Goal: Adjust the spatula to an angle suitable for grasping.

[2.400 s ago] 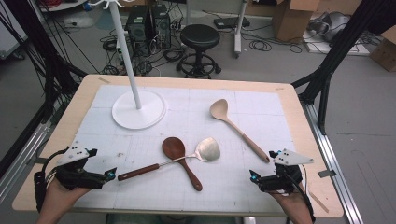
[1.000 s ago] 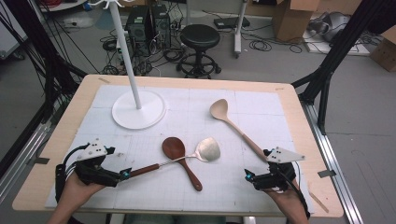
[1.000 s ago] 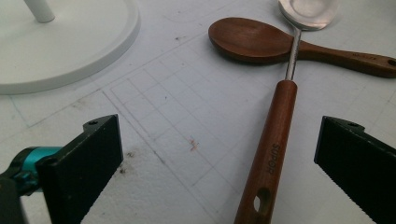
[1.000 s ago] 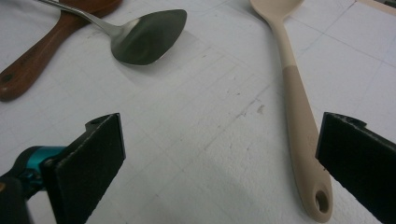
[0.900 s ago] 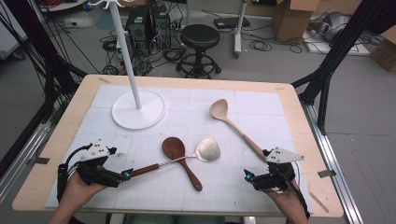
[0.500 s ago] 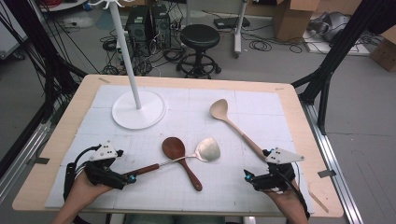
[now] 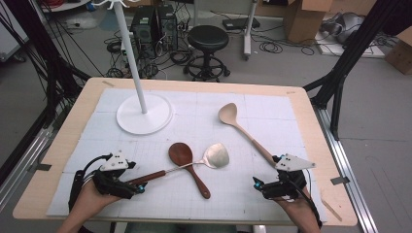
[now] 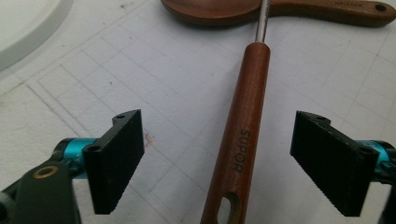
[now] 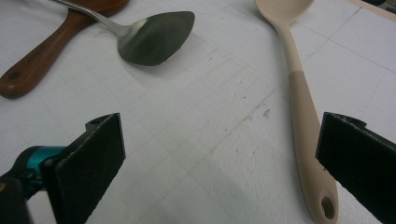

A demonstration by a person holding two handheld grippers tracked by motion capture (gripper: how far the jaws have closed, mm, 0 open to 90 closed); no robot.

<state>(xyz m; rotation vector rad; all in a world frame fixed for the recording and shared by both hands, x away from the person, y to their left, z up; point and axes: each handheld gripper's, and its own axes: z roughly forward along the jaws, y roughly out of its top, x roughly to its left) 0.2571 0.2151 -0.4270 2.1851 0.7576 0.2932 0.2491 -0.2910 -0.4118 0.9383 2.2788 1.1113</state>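
Note:
A metal spatula [image 7: 216,155] with a reddish-brown wooden handle [image 8: 238,154] lies across a dark wooden spoon [image 7: 180,154] in the middle of the white mat. My left gripper [image 7: 140,187] straddles the end of that handle. In the left gripper view [image 8: 219,144] the handle runs between the jaws, which have just been closing, with a gap on both sides. My right gripper [image 7: 256,184] stands open near the front right. In the right gripper view [image 9: 224,163] the handle of a beige spoon [image 9: 306,121] lies just inside one jaw, untouched. The spatula's head [image 9: 156,37] lies beyond.
A white round base [image 7: 144,114] with a tall white pole stands at the back left of the mat. The beige spoon's bowl [image 7: 228,114] points to the back. The wooden table edge [image 7: 340,194] runs close to the right hand.
My left gripper has slid right along the mat until its jaws straddle the spatula's handle end. The right gripper edged inward early on and has since kept still.

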